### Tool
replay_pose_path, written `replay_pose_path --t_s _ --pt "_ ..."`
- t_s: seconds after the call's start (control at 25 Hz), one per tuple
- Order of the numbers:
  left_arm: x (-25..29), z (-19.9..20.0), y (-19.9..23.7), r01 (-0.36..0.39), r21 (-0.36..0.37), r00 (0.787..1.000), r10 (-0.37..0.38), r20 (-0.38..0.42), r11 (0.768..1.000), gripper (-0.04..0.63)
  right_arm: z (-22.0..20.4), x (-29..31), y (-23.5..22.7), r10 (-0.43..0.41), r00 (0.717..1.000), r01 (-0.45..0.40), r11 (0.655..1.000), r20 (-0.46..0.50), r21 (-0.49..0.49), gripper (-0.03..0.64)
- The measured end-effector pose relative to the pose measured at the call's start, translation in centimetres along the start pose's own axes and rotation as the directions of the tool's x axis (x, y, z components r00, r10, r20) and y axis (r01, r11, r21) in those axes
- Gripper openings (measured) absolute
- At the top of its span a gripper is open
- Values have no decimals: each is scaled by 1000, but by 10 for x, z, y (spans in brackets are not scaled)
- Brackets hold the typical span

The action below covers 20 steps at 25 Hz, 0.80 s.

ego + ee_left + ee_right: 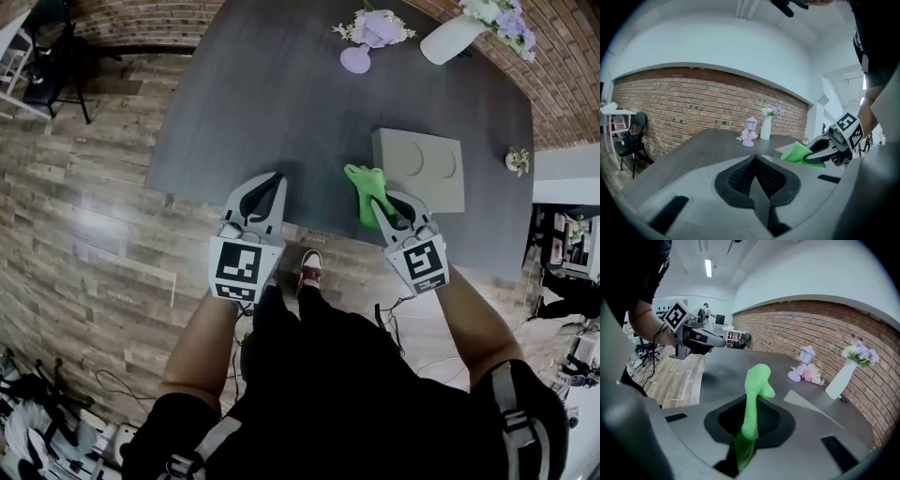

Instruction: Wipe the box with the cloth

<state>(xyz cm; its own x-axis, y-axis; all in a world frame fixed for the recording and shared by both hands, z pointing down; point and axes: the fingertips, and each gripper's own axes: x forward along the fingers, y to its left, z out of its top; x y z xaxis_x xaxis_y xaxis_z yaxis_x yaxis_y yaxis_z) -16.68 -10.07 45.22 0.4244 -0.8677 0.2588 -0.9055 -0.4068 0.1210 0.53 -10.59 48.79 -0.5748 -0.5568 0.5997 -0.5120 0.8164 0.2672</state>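
A flat grey box (422, 167) with two round dents in its lid lies on the dark table (281, 103) near the front right edge; its corner (806, 401) shows in the right gripper view. My right gripper (380, 208) is shut on a bright green cloth (364, 190), which sticks out past the jaws just left of the box, above the table edge. The cloth (752, 404) stands up between the pads in the right gripper view and shows as the cloth (798, 153) in the left gripper view. My left gripper (269, 187) is shut on nothing, over the table's front edge.
A lilac lantern ornament with flowers (366, 37) and a white vase of flowers (469, 28) stand at the table's far side. A small potted plant (517, 160) sits right of the box. Wooden floor lies left and in front; a black chair (56, 56) stands far left.
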Motion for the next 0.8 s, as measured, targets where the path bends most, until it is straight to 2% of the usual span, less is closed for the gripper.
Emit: replay_pose_path --t_s 0.4,0.8 --pt "9 -4 4 18 -24 1000 -18 -8 1000 9 6 34 -30 -3 998 -2 998 -58 -70 37" --pt "30 2 11 54 -24 999 -54 -6 998 9 38 79 -86 -51 998 46 994 -41 -99 37"
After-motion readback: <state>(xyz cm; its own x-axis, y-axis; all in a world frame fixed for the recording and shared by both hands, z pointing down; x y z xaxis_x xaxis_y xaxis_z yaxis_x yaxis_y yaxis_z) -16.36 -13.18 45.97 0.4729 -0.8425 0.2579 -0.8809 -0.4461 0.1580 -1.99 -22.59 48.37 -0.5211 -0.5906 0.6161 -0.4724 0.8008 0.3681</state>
